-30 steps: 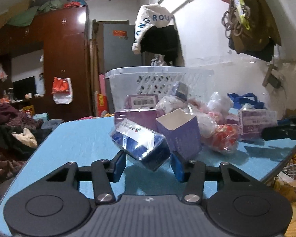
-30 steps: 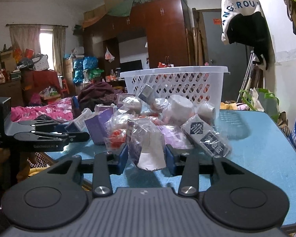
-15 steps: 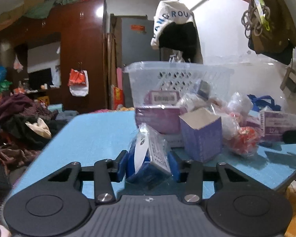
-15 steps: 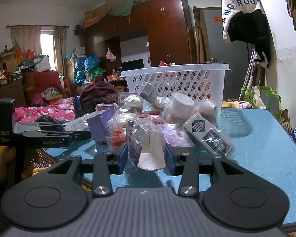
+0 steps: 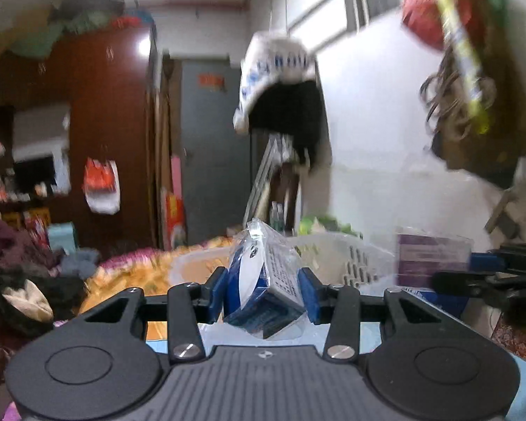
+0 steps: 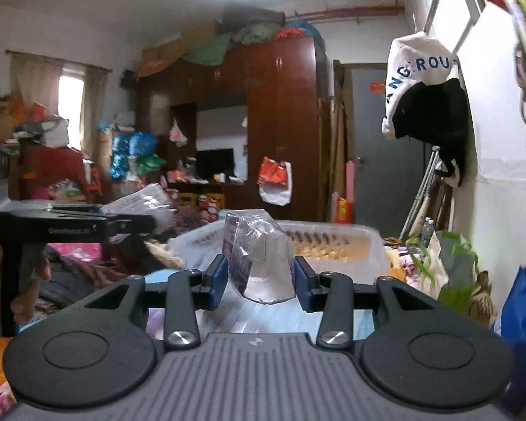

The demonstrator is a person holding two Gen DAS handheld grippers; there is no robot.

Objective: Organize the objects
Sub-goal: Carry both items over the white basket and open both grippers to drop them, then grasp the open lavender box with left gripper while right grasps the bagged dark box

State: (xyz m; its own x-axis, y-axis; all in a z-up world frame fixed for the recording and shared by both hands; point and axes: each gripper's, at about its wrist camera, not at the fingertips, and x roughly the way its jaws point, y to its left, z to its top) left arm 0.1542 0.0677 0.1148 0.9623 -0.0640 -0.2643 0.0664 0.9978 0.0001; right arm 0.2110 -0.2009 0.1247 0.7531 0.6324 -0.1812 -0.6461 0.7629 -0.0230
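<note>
Since the earlier views, both grippers have risen off the counter and moved toward the white basket; the heap of packets that filled the foreground is out of both views. In my judgement this marks the carry stage: each item is lifted clear, and release into the basket is the step outstanding.

Left side. The left gripper (image 5: 264, 296) is closed on a blue packet (image 5: 263, 280) in clear wrap, pinched between its two blue pads. The packet stands on end, tilted, its crimped top seal pointing up, with a white panel and a printed face showing. The wrap is loose and crinkled below the pads. It hangs above the near rim of the basket (image 5: 354, 256), which looks pale and perforated here; the view is motion-blurred, so whether the packet is over the opening cannot be told.

Right side. The right gripper (image 6: 259, 277) is closed on a clear-wrapped packet (image 6: 259, 263) with a purple printed side and a white body, upright between the pads, its film bulging above and below them. The basket (image 6: 333, 242) lies just beyond it, its inside visible. The counter (image 6: 256, 315) shows only as a blue strip under the packet.

Film-wrapped items may slip if the grip eases early.
</note>
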